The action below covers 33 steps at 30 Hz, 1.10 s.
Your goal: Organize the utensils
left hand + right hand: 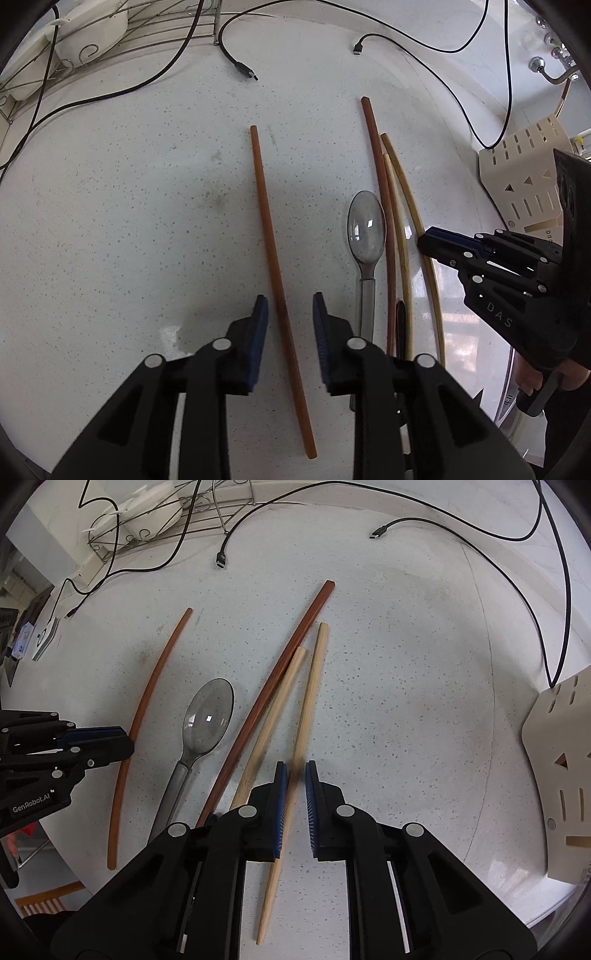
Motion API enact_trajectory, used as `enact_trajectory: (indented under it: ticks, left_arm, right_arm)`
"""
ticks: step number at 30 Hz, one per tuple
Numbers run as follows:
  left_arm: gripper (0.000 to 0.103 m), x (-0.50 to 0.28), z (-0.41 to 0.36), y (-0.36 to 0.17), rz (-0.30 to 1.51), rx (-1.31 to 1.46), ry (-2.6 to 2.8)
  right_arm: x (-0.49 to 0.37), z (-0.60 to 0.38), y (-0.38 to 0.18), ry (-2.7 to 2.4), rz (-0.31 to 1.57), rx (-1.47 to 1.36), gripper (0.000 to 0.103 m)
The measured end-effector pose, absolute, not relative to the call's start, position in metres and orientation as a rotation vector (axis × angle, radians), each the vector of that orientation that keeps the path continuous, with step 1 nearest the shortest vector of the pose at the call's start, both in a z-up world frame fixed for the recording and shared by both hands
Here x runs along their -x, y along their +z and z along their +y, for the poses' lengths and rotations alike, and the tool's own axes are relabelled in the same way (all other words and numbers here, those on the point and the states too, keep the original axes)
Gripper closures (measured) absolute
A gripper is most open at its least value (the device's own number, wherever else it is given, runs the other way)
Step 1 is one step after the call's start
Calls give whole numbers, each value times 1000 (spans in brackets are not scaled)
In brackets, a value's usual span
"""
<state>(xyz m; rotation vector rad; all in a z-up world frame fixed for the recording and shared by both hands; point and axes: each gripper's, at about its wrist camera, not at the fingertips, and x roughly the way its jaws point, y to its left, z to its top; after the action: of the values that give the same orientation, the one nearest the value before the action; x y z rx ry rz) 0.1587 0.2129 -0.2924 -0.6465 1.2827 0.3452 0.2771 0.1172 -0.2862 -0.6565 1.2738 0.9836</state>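
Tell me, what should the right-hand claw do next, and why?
Probably lift a little. The right gripper looks closed on the pale chopstick, which still lies on the counter close beside its twin. Raising it would free it for sorting.

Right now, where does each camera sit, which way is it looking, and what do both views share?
Left wrist: on the left tool, looking down at the white speckled counter; its fingers straddle a reddish-brown chopstick; right tool at right.
Right wrist: on the right tool, looking down, pinching a pale bamboo chopstick; left tool at left.
Shared: clear plastic spoon, all chopsticks.
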Motion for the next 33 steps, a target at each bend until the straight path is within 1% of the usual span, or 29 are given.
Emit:
enact_trajectory:
  ticks: [3,10,12,15,18,33]
  left_arm:
    - [68,-163,212,-294,1309,605,390]
    - [68,-176,206,-293,1344,559,417]
    - [80,-184,199,-294,1376,507,448]
    - [91,-191,196,-296,1390,481,464]
    - [97,-187,202,-297,1392,517,445]
    - [97,-164,208,-298,1382,532,397]
  right_arm:
    - [-281,116,-287,987,1286,638,97]
    - [-283,114,-288,993,1293,618,97]
    - [-282,114,-288,993,1294,617,97]
    - [-282,115,-288,994,1293,624,97]
    - [-281,113,-287,994,1295,633,97]
    - [-285,108,-288,991,1312,603,97]
